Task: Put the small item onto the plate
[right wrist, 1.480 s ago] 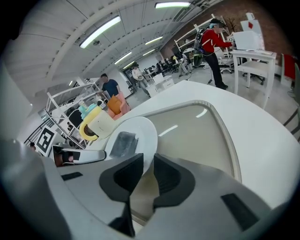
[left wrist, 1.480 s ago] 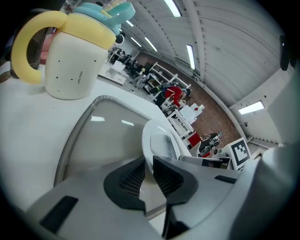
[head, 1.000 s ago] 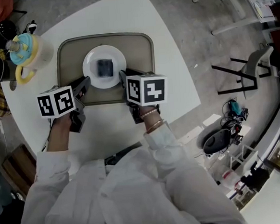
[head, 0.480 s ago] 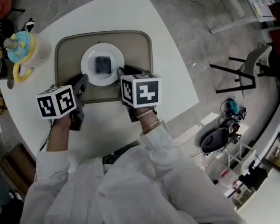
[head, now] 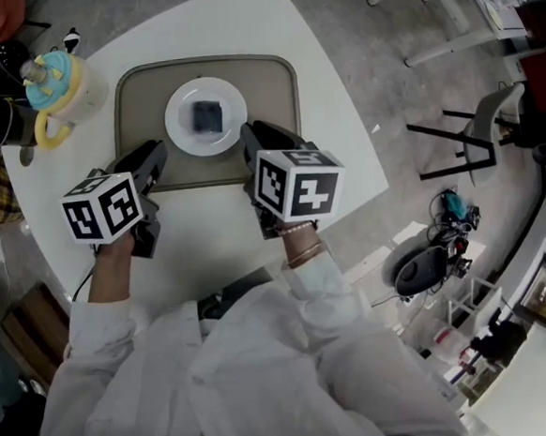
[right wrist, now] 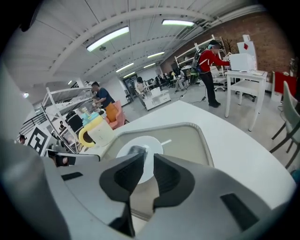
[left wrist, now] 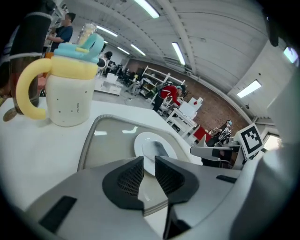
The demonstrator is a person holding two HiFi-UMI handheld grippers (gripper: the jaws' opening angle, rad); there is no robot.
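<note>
Head view: the small item point(head: 208, 116) is sitting on the plate point(head: 180, 135), near the table's far edge. You are withdrawing the left gripper point(head: 155, 156), jaws just opening, and the right gripper point(head: 252, 135), jaws slightly apart. Both are empty, so placement looks done.

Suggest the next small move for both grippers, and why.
Probably pull both back clear of the tray: the small dark item already lies on the plate, the left gripper has jaws that have just been opening with nothing between them, and the right gripper is open and empty too.
</note>
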